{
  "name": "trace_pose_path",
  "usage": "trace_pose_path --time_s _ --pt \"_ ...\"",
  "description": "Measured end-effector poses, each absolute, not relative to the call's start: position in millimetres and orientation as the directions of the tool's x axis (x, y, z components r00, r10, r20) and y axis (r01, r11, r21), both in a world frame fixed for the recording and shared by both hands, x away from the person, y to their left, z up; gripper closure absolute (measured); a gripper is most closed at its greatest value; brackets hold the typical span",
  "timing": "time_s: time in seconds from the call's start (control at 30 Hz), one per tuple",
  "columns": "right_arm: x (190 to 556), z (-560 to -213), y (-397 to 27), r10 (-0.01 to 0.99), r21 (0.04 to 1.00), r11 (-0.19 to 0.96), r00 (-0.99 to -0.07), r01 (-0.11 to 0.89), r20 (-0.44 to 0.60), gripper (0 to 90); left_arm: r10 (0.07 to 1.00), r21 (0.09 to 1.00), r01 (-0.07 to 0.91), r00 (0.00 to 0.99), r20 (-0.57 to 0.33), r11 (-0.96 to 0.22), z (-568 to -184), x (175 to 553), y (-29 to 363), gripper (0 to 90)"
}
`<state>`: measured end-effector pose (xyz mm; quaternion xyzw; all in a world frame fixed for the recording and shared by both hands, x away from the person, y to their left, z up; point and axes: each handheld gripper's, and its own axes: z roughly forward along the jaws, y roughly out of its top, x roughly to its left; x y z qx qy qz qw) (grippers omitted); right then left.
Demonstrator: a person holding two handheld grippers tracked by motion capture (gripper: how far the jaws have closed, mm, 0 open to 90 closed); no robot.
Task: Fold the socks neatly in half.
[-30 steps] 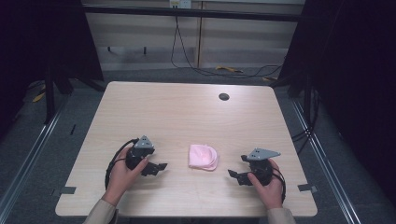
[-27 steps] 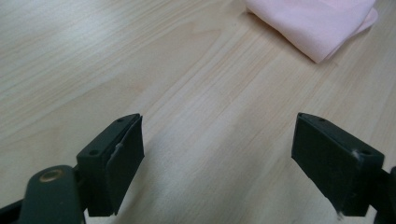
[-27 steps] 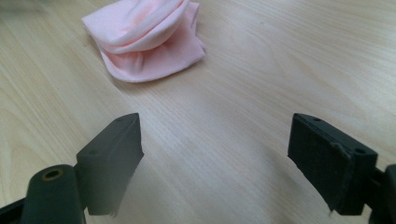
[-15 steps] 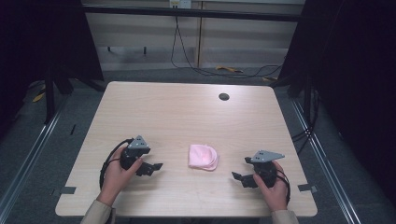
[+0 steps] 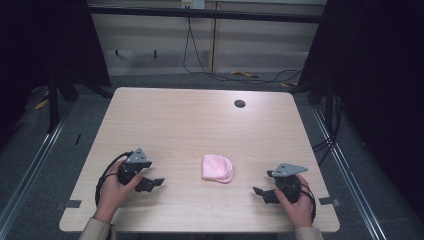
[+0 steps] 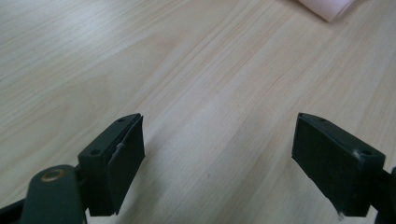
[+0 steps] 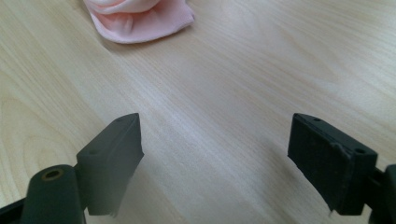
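A folded pink cloth (image 5: 218, 168) lies on the wooden table (image 5: 190, 125), near the front and about midway between the two hands. My left gripper (image 5: 156, 183) rests low over the table to the cloth's left, its jaws wide apart and pointing right, with bare wood between them. In the left gripper view (image 6: 219, 154) a corner of the pink cloth (image 6: 329, 7) shows at the top right. My right gripper (image 5: 260, 193) sits to the cloth's right, pointing left, jaws open and nothing in them. The right gripper view (image 7: 215, 154) shows the cloth (image 7: 140, 18) ahead at the upper left.
A small dark round hole (image 5: 240, 104) sits near the table's far edge. Pieces of grey tape (image 5: 70, 204) mark the front corners. Cables (image 5: 200, 60) run across the floor behind the table, and dark frame posts (image 5: 52, 95) stand at the sides.
My left hand has drawn back toward the table's front edge and a little left, away from the cloth. The right hand has shifted slightly toward the front. The cloth has stayed put.
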<state>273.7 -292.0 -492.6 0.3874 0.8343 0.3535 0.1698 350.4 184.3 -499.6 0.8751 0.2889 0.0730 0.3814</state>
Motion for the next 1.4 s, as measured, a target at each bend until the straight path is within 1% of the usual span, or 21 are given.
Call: trace_pose_path --time_s 0.23,0.43,0.5,0.83,1.0,1.23,1.27,1.4 --pt "270 -492 -297 0.768 0.715 0.455 -0.64 0.53 -0.015 17.5 0.575 0.715 0.459 0.812 -0.098 -0.527 -501 347 201 16.9" --pt "266 -493 -305 0.785 0.718 0.44 -0.62 0.54 -0.015 17.5 0.593 0.717 0.455 0.802 -0.073 -0.528 -502 344 214 16.9" --pt "265 -493 -307 0.783 0.719 0.441 -0.621 0.538 -0.016 17.5 0.593 0.715 0.462 0.801 -0.081 -0.525 -503 344 215 16.9" --pt "263 -497 -322 0.799 0.723 0.425 -0.601 0.544 -0.017 17.5 0.591 0.702 0.446 0.805 -0.044 -0.556 -507 342 224 16.9" --pt "263 -499 -325 0.804 0.72 0.431 -0.594 0.544 -0.033 17.5 0.608 0.706 0.453 0.793 -0.04 -0.545 -510 340 231 16.9" --pt "263 -500 -327 0.808 0.72 0.425 -0.589 0.549 -0.028 17.4 0.625 0.715 0.468 0.778 -0.055 -0.519 -512 337 239 16.8" --pt "263 -500 -327 0.808 0.719 0.424 -0.588 0.551 -0.027 17.3 0.621 0.719 0.456 0.782 -0.043 -0.525 -512 338 241 16.9" --pt "263 -500 -327 0.81 0.718 0.422 -0.585 0.554 -0.024 17.2 0.627 0.727 0.452 0.778 -0.038 -0.516 -514 338 243 16.7"
